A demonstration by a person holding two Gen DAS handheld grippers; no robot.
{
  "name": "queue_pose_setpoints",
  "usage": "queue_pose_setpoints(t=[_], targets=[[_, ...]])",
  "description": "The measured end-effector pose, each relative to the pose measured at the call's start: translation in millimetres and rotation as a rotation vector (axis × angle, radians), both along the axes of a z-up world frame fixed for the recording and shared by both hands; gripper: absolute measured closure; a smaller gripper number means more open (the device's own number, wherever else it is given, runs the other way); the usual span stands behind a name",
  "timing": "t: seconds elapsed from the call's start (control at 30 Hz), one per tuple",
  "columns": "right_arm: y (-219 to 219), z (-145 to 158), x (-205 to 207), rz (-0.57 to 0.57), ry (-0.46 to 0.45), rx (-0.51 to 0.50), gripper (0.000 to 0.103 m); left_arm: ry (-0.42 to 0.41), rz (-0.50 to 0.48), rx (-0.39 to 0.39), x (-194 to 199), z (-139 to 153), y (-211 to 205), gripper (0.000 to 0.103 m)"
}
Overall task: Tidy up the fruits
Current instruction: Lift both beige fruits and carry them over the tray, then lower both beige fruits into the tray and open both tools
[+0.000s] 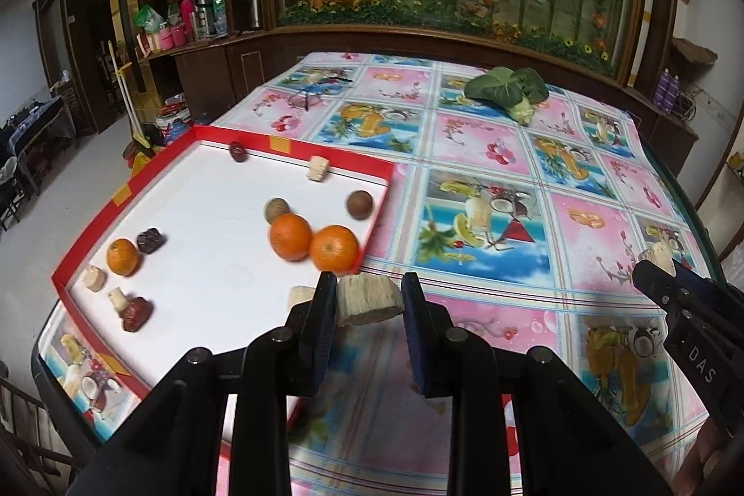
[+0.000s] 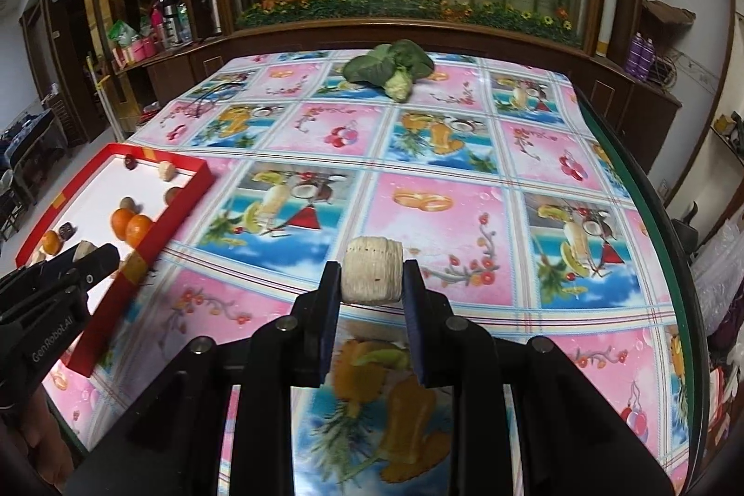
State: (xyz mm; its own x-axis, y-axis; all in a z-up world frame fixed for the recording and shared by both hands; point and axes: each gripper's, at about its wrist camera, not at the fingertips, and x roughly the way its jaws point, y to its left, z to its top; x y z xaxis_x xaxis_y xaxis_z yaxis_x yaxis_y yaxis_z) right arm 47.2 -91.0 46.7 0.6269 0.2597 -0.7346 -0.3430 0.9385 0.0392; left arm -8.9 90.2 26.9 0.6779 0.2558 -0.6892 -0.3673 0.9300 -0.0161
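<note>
My left gripper (image 1: 369, 294) is shut on a pale corn piece (image 1: 369, 300), held over the near right edge of the red tray (image 1: 297, 147). The tray's white floor holds oranges (image 1: 334, 248), brown round fruits (image 1: 359, 204), dark dates (image 1: 149, 240) and several pale corn pieces (image 1: 317, 168). My right gripper (image 2: 372, 280) is shut on another pale corn piece (image 2: 373, 275), held above the tablecloth right of the tray (image 2: 188, 196). The left gripper shows at the left in the right wrist view (image 2: 100, 256); the right gripper shows at the right in the left wrist view (image 1: 660, 270).
A leafy green vegetable (image 1: 509, 89) lies at the far side of the table, also in the right wrist view (image 2: 390, 70). The fruit-print tablecloth (image 2: 441, 212) covers the table. A dark wooden cabinet with a flower display stands behind. The table's right edge (image 2: 651, 189) is close.
</note>
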Motion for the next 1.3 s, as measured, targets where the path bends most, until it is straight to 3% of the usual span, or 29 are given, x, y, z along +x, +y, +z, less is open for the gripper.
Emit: queue_pose_setpoints(t=[0.2, 0.63, 0.83, 0.87, 0.9, 0.93, 0.97, 1.0, 1.13, 1.3], targets=[[34, 10, -5, 0.093, -0.007, 0.019, 0.075, -0.019, 0.075, 0.003, -16, 7, 34, 0.076], [178, 13, -5, 0.38, 0.017, 0.084, 0.075, 0.021, 0.327, 0.022, -38, 1, 141, 0.076], [223, -3, 20, 0.396, 0.062, 0.069, 0.074, 0.073, 0.388, -0.008, -33, -11, 171, 0.075], [227, -7, 24, 0.396, 0.074, 0.058, 0.074, 0.073, 0.399, -0.016, -34, -12, 174, 0.074], [229, -10, 27, 0.392, 0.082, 0.05, 0.072, 0.072, 0.407, -0.019, -34, -13, 176, 0.063], [233, -16, 31, 0.388, 0.093, 0.042, 0.068, 0.077, 0.415, -0.017, -33, -15, 177, 0.055], [234, -20, 34, 0.389, 0.106, 0.041, 0.053, 0.085, 0.416, -0.02, -32, -16, 178, 0.038], [233, -22, 36, 0.388, 0.114, 0.041, 0.035, 0.098, 0.413, -0.025, -31, -18, 178, 0.029], [226, -23, 35, 0.388, 0.122, 0.064, 0.03, 0.122, 0.4, -0.022, -33, -18, 174, 0.027], [213, -15, 31, 0.402, 0.112, 0.085, 0.004, 0.135, 0.362, -0.005, -33, -15, 165, 0.025]])
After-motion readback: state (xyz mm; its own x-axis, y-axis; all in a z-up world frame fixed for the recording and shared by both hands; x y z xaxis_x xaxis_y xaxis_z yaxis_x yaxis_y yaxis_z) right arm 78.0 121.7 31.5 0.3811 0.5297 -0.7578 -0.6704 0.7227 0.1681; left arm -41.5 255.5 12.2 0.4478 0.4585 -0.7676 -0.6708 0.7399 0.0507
